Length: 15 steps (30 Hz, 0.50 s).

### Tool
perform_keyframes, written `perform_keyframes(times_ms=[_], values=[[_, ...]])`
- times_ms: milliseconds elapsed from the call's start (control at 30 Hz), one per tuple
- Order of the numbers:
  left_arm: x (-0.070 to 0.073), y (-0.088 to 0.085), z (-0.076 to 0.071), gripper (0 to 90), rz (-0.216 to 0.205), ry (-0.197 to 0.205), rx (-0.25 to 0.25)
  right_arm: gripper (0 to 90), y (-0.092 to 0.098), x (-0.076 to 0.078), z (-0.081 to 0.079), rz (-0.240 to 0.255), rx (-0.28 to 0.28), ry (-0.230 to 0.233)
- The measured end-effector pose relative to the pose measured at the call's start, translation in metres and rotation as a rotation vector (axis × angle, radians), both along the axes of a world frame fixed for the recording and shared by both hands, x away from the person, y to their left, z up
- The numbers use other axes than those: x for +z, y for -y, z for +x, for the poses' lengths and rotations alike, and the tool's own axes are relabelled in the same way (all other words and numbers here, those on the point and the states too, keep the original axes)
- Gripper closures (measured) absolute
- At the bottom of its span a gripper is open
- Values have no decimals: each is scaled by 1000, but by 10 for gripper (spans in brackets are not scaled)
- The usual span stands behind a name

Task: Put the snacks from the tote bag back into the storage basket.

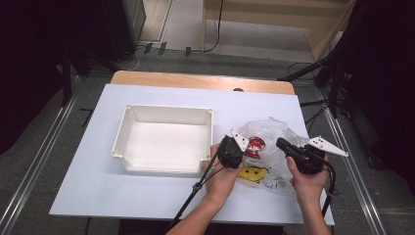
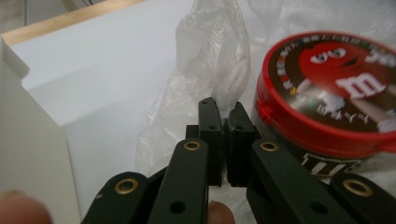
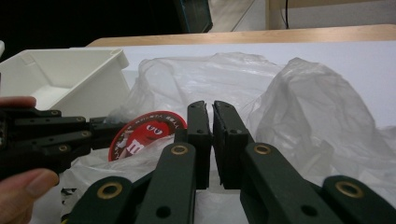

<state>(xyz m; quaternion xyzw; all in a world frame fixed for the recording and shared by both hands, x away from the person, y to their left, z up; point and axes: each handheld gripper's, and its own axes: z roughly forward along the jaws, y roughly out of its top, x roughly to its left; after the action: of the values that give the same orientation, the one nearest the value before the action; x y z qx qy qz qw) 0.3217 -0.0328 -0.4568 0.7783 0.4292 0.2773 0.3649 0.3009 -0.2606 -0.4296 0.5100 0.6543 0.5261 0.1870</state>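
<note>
A crumpled clear plastic bag lies on the white table sheet, right of centre. Inside it sits a round red M&M's tin. A yellow packet lies at the bag's near edge. My left gripper is shut on a fold of the plastic bag, just left of the tin. My right gripper hovers over the bag's right half with its jaws closed to a thin slit. I cannot tell whether film is pinched there.
A white rectangular tray stands left of the bag, its wall close beside my left gripper. Small dark bits lie under the plastic near the front edge. A wooden table edge runs along the back.
</note>
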Motion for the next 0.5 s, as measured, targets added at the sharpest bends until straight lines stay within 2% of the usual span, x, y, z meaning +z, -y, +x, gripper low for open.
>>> perform_keyframes(times_ms=[67, 167, 267, 300, 367, 433, 500], values=[[-6, 1, 0, 884, 4, -8, 0, 863, 1, -2, 1, -3, -1, -2], [-15, 1, 0, 885, 38, -29, -4, 859, 3, -5, 2, -7, -6, -12], [-23, 1, -1, 886, 55, -45, -17, 854, 5, -11, 5, -21, -14, -28], [-23, 0, -2, 885, 53, -38, -20, 854, 5, -14, 6, -21, -18, -42], [-23, -1, -2, 884, 38, -50, -20, 852, 8, -21, 10, -34, -25, -72], [-23, -3, -1, 883, 17, -61, -19, 843, 10, -29, 14, -35, -36, -129], [-23, -3, -1, 876, 18, -56, -24, 841, 12, -37, 19, -53, -40, -194]])
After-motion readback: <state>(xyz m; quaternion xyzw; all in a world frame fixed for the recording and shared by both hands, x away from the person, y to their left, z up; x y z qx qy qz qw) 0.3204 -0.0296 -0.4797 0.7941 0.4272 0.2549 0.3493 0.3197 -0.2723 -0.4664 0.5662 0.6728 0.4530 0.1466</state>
